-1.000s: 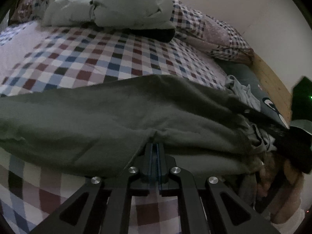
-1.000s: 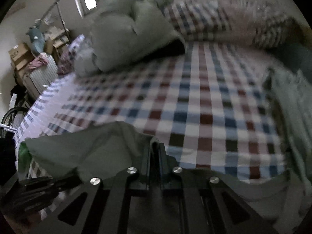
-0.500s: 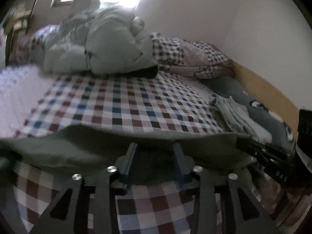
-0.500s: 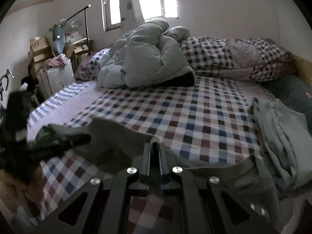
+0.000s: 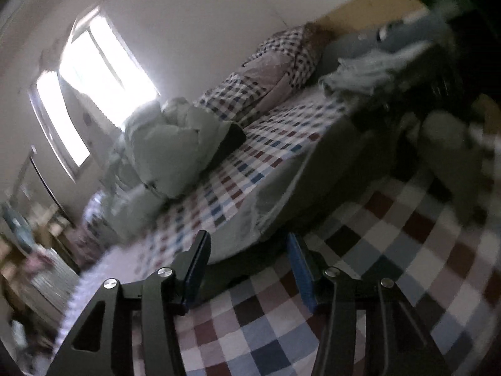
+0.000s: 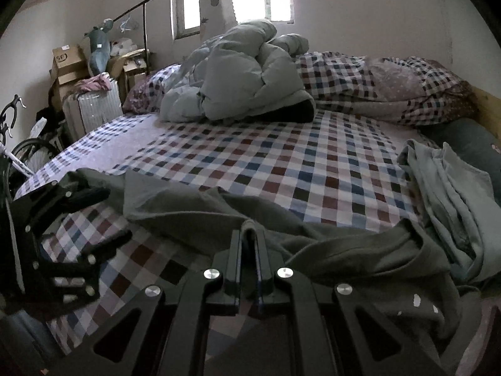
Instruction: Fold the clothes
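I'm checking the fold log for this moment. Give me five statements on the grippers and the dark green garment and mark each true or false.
1. The right gripper is shut on a fold of the dark green garment. True.
2. The left gripper is clamped on the garment. False: its jaws stand wide apart with no cloth pinched between them.
3. The garment lies on the checked bedsheet. True.
4. The pale green quilt is spread flat over the bed. False: it is bunched in a heap near the pillows.
5. A pile of light grey clothes lies right of the garment. True.
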